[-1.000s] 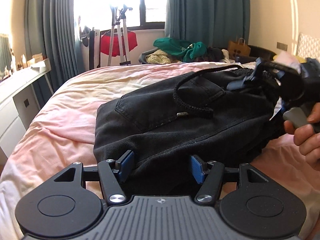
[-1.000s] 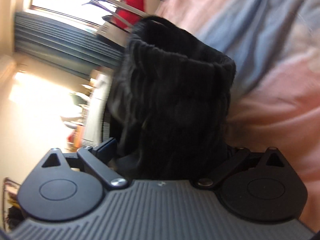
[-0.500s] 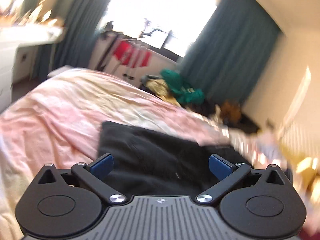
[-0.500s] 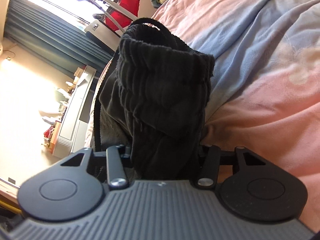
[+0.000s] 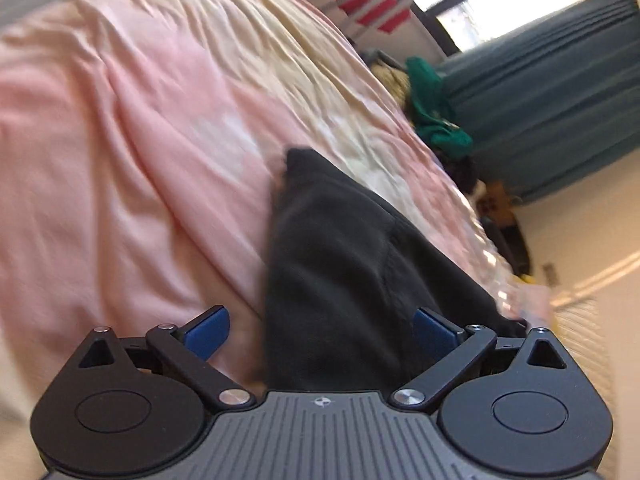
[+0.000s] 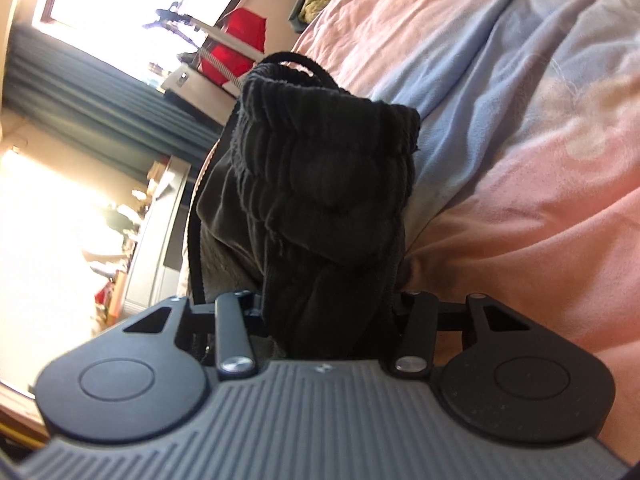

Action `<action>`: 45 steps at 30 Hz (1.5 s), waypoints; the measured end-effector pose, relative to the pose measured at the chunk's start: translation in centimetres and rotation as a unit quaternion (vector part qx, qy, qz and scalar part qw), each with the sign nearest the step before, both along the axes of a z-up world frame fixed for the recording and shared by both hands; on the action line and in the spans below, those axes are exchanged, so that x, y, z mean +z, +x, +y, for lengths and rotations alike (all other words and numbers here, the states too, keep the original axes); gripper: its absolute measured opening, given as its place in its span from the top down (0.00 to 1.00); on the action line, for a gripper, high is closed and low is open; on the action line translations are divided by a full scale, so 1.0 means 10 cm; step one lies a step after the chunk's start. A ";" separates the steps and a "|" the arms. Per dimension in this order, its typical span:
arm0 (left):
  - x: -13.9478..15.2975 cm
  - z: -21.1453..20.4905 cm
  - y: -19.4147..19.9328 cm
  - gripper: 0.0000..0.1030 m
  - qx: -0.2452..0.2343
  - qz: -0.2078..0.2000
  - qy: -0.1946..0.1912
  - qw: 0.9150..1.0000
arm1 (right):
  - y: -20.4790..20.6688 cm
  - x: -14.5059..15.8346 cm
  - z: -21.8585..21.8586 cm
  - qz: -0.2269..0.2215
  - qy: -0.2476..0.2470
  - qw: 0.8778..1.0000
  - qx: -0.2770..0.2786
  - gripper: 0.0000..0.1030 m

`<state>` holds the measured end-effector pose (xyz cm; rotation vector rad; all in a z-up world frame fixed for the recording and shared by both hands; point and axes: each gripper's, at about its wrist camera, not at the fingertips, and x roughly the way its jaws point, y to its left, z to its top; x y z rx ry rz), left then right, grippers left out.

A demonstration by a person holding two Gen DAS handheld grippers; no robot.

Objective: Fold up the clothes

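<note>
Spread left tongs [image 5: 322, 330] over black garment [image 5: 340, 264] on pink bedspread [image 5: 120, 152]

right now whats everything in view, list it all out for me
black trousers: one, black, bunched on the bed, held at one end by the right gripper
bed cover: one, pink and cream with a pale blue patch, spread under the trousers
green garment: one, green, on a pile past the far side of the bed
red cloth: one, red, on a rack by the window
curtains: teal, beside the window
white cabinet: one, white, against the wall beside the bed
left gripper: black with blue pads, open, over the trousers
right gripper: black, shut on the trousers
</note>
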<state>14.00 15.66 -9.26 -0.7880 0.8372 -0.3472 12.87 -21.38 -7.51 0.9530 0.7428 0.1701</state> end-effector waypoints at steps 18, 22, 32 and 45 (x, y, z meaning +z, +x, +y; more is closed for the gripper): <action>-0.35 -0.05 0.02 0.23 -0.020 0.041 -0.060 0.997 | 0.00 0.04 0.02 -0.001 -0.028 1.000 -0.004 0.54; -0.38 -0.05 0.00 0.58 -0.005 0.052 -0.047 0.998 | -0.04 0.16 0.09 -0.014 -0.046 0.999 -0.009 0.58; 0.06 -0.22 -0.32 0.76 -0.003 0.012 -0.025 1.000 | -0.42 0.55 0.04 -0.056 -0.058 0.996 -0.025 0.65; 1.18 -2.02 -0.24 0.76 -0.101 -0.045 -0.004 0.994 | -1.07 1.24 -1.45 -0.100 -0.033 0.986 -0.132 0.67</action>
